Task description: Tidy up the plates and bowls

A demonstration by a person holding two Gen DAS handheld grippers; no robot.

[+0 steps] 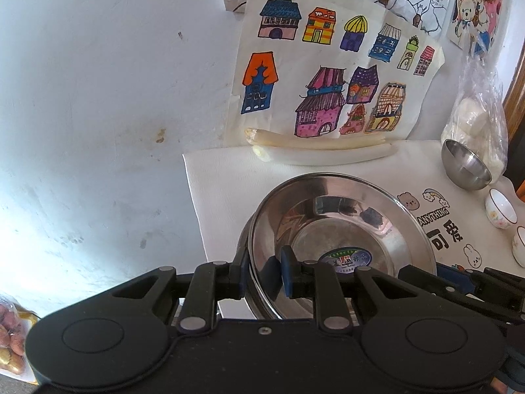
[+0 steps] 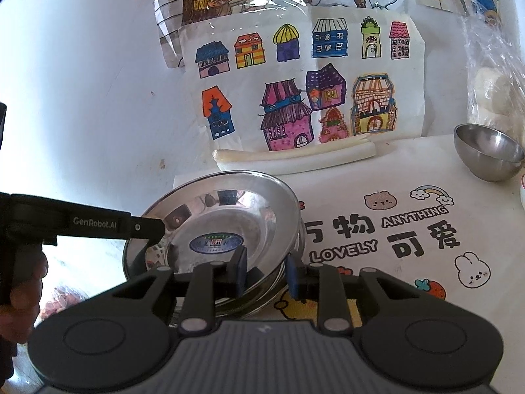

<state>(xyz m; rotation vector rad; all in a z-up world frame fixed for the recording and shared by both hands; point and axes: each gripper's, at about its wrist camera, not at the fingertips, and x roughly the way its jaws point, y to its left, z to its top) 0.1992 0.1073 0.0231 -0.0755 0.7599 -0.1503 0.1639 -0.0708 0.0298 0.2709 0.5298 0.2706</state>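
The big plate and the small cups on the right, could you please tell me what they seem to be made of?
Plate: likely stainless steel, polished; it mirrors the room. Cups: probably glazed porcelain, glossy white with a thin rim line.

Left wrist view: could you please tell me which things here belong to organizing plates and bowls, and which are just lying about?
Job: steel plate, gripped by left gripper; small steel bowl; white floral cups.
Lying about: house drawing; bagged white buns; rolled white cloth.

A home: children's drawings taped above a cartoon-printed tablecloth.
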